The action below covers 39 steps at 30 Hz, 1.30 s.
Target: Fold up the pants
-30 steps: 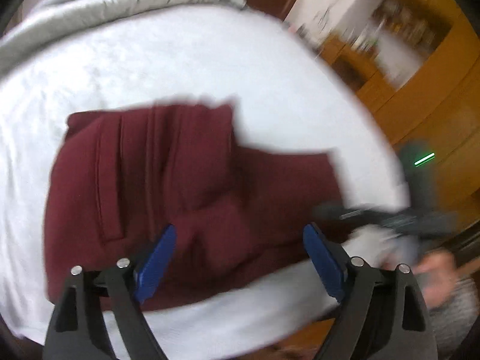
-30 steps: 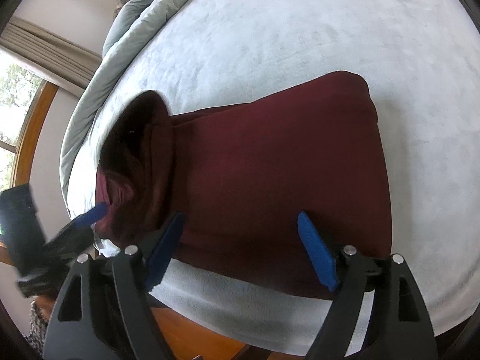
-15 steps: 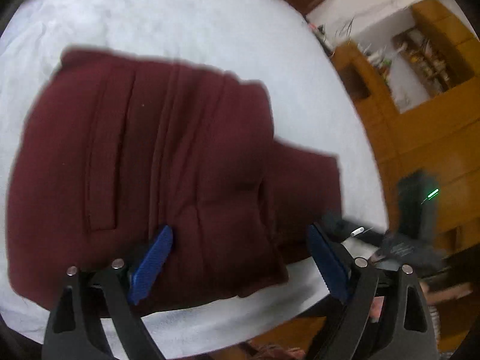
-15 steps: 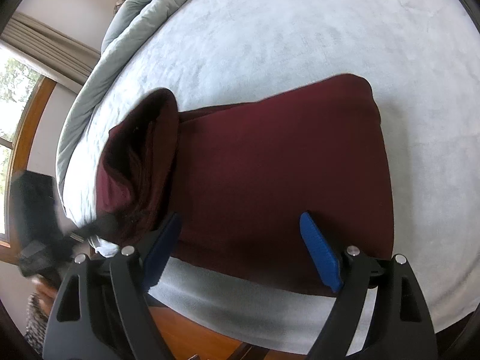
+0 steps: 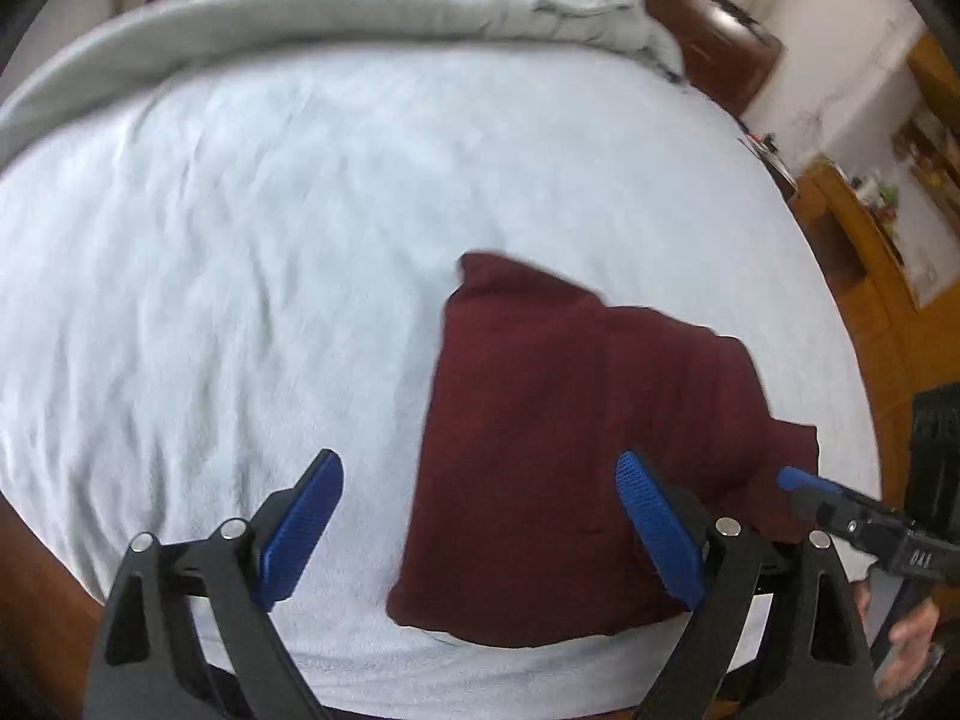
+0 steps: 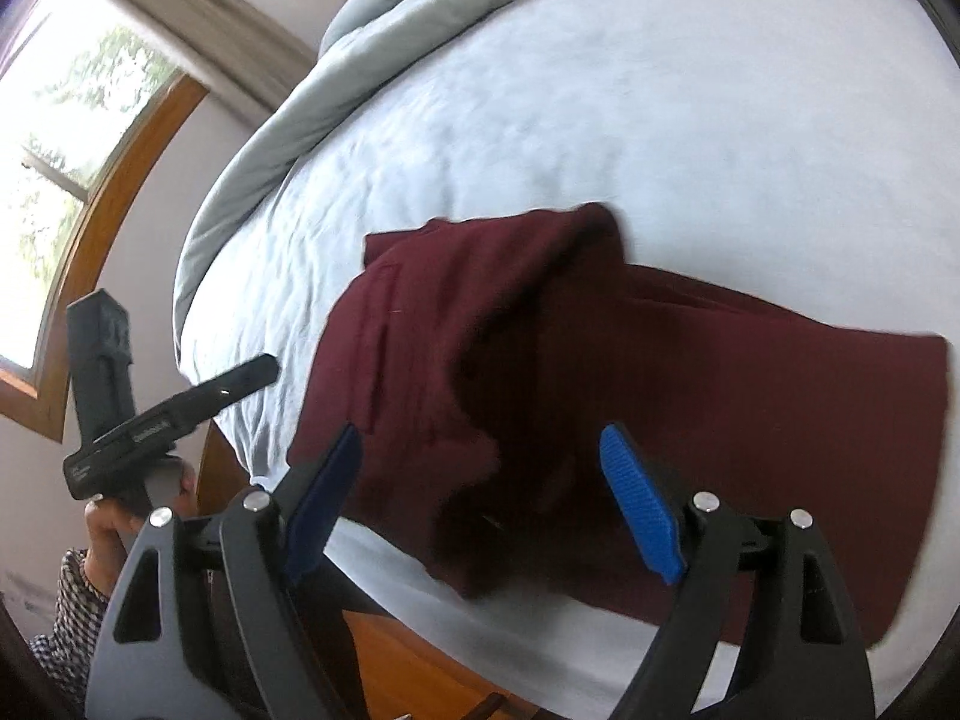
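The dark red pants (image 5: 576,438) lie folded into a compact stack on the pale blue bed sheet (image 5: 240,228), near the bed's front edge. In the right wrist view the pants (image 6: 690,396) show an upper folded layer at left over a longer layer reaching right. My left gripper (image 5: 480,528) is open and empty, above the stack's left edge. My right gripper (image 6: 480,504) is open and empty, just in front of the stack. The right gripper also shows at the right edge of the left wrist view (image 5: 852,516), and the left gripper shows at the left of the right wrist view (image 6: 168,414).
A grey duvet (image 5: 360,6) is bunched along the far side of the bed. A wooden bed frame (image 6: 408,660) runs below the sheet's front edge. A window (image 6: 66,138) is at left, wooden furniture (image 5: 864,228) at right.
The left gripper has pulled back and swung left, so the pants now sit to its right. The raised left fold of the pants now lies flat on the stack. Both grippers stay open.
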Each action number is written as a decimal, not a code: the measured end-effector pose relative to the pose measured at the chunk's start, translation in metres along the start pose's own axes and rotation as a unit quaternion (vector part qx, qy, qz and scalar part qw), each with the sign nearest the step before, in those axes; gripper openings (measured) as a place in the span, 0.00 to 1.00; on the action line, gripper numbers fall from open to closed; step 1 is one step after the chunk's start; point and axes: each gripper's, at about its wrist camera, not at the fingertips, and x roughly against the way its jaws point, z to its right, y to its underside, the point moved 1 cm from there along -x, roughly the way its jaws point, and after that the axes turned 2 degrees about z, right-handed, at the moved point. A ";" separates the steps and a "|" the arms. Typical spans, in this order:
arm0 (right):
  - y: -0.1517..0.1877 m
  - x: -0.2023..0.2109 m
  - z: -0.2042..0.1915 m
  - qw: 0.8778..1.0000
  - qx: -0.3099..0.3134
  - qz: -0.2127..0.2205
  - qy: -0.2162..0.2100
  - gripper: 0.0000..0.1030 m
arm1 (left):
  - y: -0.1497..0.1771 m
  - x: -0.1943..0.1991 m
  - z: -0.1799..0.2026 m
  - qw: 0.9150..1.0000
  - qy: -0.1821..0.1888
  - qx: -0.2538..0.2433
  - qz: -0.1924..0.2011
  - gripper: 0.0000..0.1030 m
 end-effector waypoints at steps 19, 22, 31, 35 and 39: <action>0.024 -0.023 0.026 0.997 -0.008 -0.068 0.020 0.05 | 0.034 -0.038 -0.003 0.997 0.002 0.027 -0.066 0.91; 0.022 -0.011 0.025 0.999 -0.018 -0.050 -0.009 0.20 | 0.039 -0.041 0.000 0.997 0.004 0.024 -0.074 0.91; 0.024 0.017 0.056 0.994 -0.086 -0.013 -0.060 0.75 | 0.044 -0.022 -0.008 0.998 0.017 0.039 -0.052 0.91; 0.025 -0.012 0.073 0.989 -0.123 -0.035 -0.076 0.76 | 0.047 -0.024 -0.013 0.997 0.024 0.040 -0.059 0.92; 0.027 -0.035 0.072 0.984 -0.134 -0.043 -0.111 0.76 | 0.052 -0.024 -0.016 0.996 0.027 0.049 -0.065 0.92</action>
